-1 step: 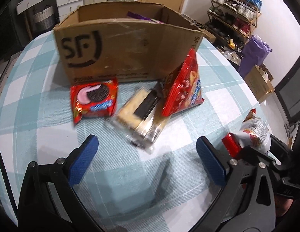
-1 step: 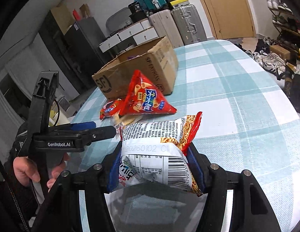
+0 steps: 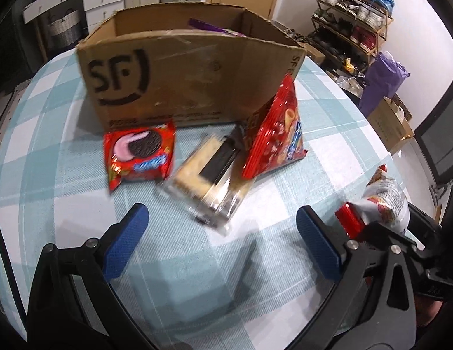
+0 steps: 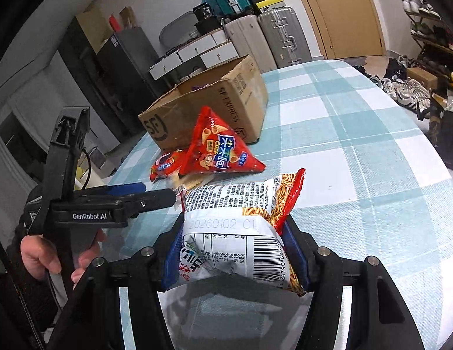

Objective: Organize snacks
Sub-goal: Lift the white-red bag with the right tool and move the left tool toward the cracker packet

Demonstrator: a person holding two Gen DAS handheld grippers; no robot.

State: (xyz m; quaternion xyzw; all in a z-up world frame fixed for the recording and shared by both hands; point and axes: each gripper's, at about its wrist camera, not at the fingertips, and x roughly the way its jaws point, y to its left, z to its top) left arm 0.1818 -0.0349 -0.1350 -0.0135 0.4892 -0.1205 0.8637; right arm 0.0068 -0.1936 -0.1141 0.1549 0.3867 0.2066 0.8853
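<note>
On the checked tablecloth (image 4: pixel 357 134), the right claw (image 4: pixel 235 256) pinches the noodle snack bag (image 4: pixel 241 227); the left claw (image 3: pixel 223 239) gapes.

Cookie pack (image 3: pixel 139 154), tray (image 3: pixel 210 180), chip bag (image 3: pixel 277 137) before box (image 3: pixel 185 73) on table (image 3: pixel 328 134)
</note>
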